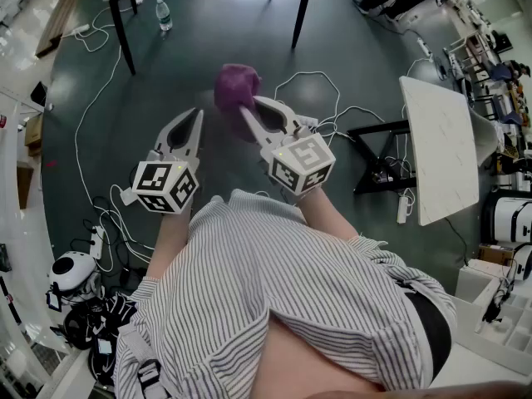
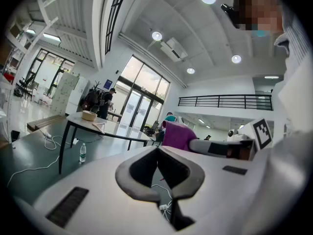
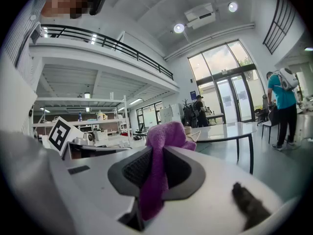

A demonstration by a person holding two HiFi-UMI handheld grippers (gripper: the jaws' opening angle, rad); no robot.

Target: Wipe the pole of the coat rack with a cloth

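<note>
A purple cloth (image 1: pixel 235 86) is bunched in my right gripper (image 1: pixel 246 111), whose jaws are shut on it; the gripper is held about level over the dark floor. In the right gripper view the cloth (image 3: pixel 164 141) rises between the two pads and hangs down behind them. My left gripper (image 1: pixel 197 116) is just left of it, shut, with nothing between its jaws. From the left gripper view the closed left gripper (image 2: pixel 157 152) points at the room, with the cloth (image 2: pixel 177 135) to its right. I cannot pick out the coat rack's pole in any view.
A black-legged table (image 1: pixel 123 33) stands ahead with a water bottle (image 1: pixel 164 13) on the floor by it. Cables (image 1: pixel 91 123) trail over the floor. A white table top (image 1: pixel 445 152) is at the right. A person (image 3: pixel 281 106) stands far off.
</note>
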